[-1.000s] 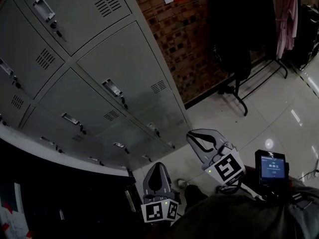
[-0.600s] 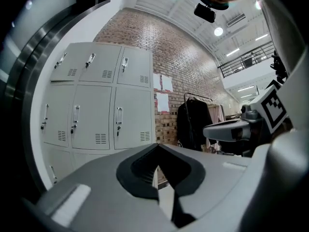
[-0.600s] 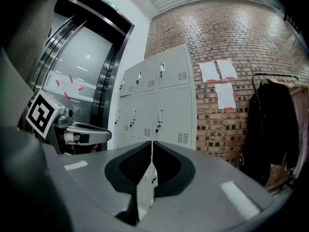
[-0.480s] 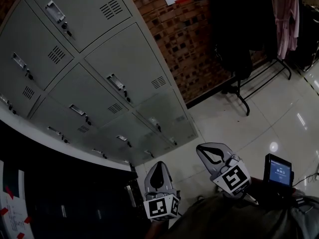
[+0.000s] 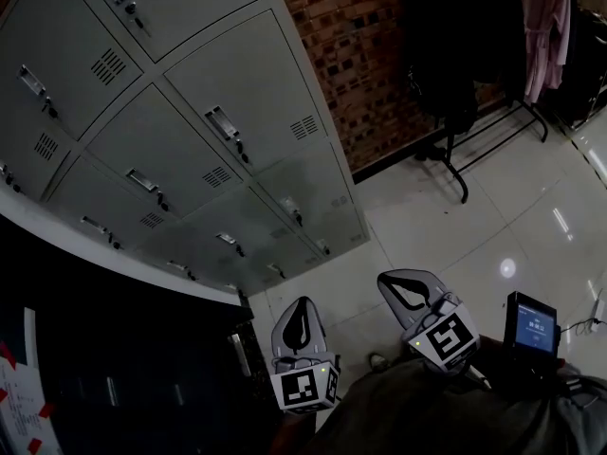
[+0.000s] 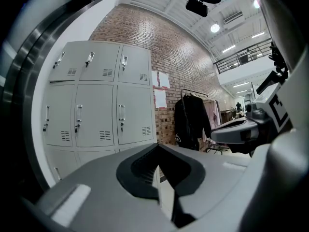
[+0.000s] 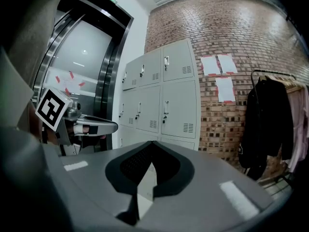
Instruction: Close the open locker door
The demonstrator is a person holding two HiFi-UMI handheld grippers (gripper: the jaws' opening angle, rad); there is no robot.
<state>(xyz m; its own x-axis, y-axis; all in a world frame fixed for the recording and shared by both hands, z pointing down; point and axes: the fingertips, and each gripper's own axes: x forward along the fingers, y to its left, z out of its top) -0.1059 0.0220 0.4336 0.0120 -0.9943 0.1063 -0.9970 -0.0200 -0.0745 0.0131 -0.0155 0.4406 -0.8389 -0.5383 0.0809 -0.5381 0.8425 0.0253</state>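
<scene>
The grey lockers (image 5: pixel 190 150) fill the upper left of the head view. Every door I see there looks flush with its frame. They also stand ahead in the left gripper view as a block of lockers (image 6: pixel 96 105), and in the right gripper view as lockers (image 7: pixel 164 100) by the brick wall. My left gripper (image 5: pixel 302 303) is low in the middle, shut and empty, pointing at the bottom row. My right gripper (image 5: pixel 406 279) is beside it on the right. Its jaws have just closed fully, with nothing between them. Neither gripper touches a locker.
A brick wall (image 5: pixel 360 64) with papers (image 7: pixel 219 64) runs right of the lockers. A clothes rack (image 5: pixel 455 55) with dark coats stands on the glossy tiled floor (image 5: pixel 474 226). A steel door frame (image 7: pixel 82 71) is left of the lockers. A small screen (image 5: pixel 529 325) sits by my right gripper.
The head view has shifted, so the lockers sit slightly differently in frame. Both grippers have sunk a little in that view, the right one more. Both stay empty.
</scene>
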